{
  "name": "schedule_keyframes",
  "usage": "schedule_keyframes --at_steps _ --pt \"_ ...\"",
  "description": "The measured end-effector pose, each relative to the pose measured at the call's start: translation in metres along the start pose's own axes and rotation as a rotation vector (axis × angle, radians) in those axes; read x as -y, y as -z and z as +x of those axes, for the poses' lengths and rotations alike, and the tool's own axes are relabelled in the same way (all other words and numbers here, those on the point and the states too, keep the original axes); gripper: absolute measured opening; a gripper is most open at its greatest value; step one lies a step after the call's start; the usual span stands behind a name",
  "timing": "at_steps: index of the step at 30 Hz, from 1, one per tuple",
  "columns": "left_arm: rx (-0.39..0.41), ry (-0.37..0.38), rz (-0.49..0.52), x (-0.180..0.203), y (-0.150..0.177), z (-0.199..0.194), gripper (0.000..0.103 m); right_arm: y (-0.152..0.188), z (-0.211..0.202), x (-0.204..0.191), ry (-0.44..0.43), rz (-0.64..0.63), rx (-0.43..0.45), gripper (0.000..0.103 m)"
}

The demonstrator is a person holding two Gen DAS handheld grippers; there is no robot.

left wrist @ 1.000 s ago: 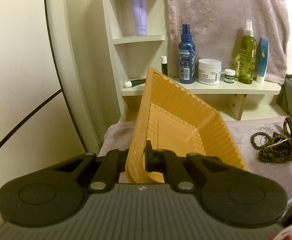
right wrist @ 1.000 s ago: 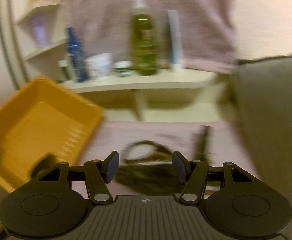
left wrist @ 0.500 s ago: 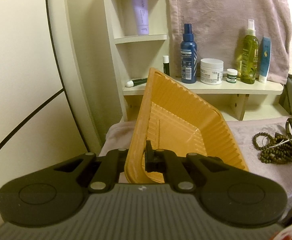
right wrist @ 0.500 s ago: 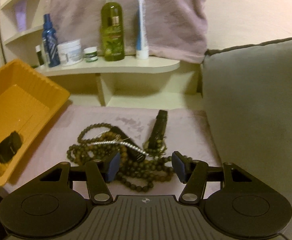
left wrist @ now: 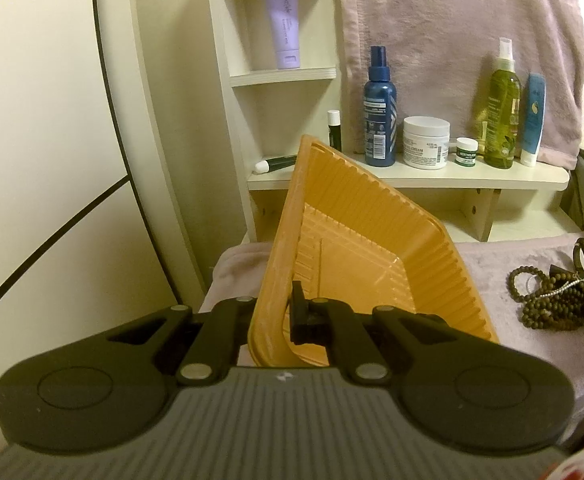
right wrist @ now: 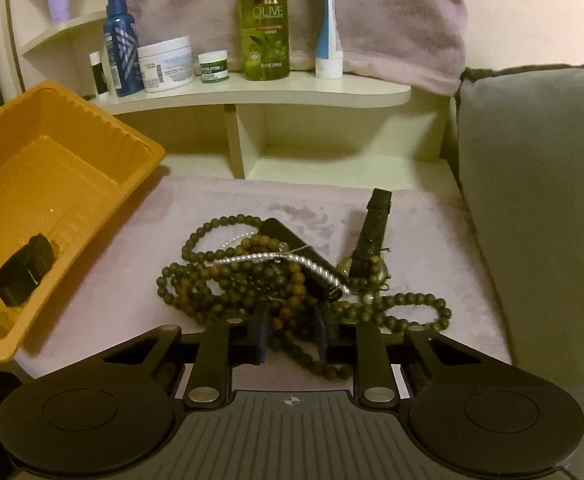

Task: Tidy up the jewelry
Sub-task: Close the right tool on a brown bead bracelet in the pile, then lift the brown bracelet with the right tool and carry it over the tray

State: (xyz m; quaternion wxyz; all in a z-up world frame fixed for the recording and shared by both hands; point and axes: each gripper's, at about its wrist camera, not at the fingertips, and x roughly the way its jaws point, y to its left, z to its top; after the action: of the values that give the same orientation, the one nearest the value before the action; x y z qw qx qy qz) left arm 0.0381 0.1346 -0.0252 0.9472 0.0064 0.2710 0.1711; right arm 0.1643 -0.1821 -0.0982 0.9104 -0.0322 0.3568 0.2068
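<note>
Lowered, right gripper [right wrist: 289, 330] closes around beads [right wrist: 251, 276] (contact unclear) — tangle hides strands.

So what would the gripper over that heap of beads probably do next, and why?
Probably finish closing, then lift. The right gripper is closing with strands of the wooden bead necklace between its fingers, and the left gripper holds the orange tray tilted alongside, ready for the beads. The silver chain may come along in the tangle.

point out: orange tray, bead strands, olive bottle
orange tray [right wrist: 139, 148], right wrist view, on its far rim corner.
bead strands [right wrist: 227, 276], right wrist view, on the middle of the tangled pile.
olive bottle [right wrist: 265, 28], right wrist view, on its label.
</note>
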Motion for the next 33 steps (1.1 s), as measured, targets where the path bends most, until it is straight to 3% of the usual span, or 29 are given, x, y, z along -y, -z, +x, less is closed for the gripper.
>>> schedule_keyframes --at_steps 7,11,13,33 --pt "-0.002 -0.004 -0.003 0.000 -0.001 0.001 0.005 0.000 0.005 -0.001 -0.024 0.014 -0.013 0.022" --pt "-0.003 -0.002 -0.005 0.000 -0.001 0.000 0.005 -0.001 0.002 0.002 -0.032 0.039 0.002 0.008" --pt "-0.002 -0.003 -0.006 0.001 -0.001 0.001 0.005 -0.004 -0.005 0.001 -0.034 0.035 0.018 0.007" --pt "0.002 0.004 -0.025 -0.001 -0.002 0.000 0.005 -0.064 -0.083 -0.013 -0.097 -0.017 0.240 0.006"
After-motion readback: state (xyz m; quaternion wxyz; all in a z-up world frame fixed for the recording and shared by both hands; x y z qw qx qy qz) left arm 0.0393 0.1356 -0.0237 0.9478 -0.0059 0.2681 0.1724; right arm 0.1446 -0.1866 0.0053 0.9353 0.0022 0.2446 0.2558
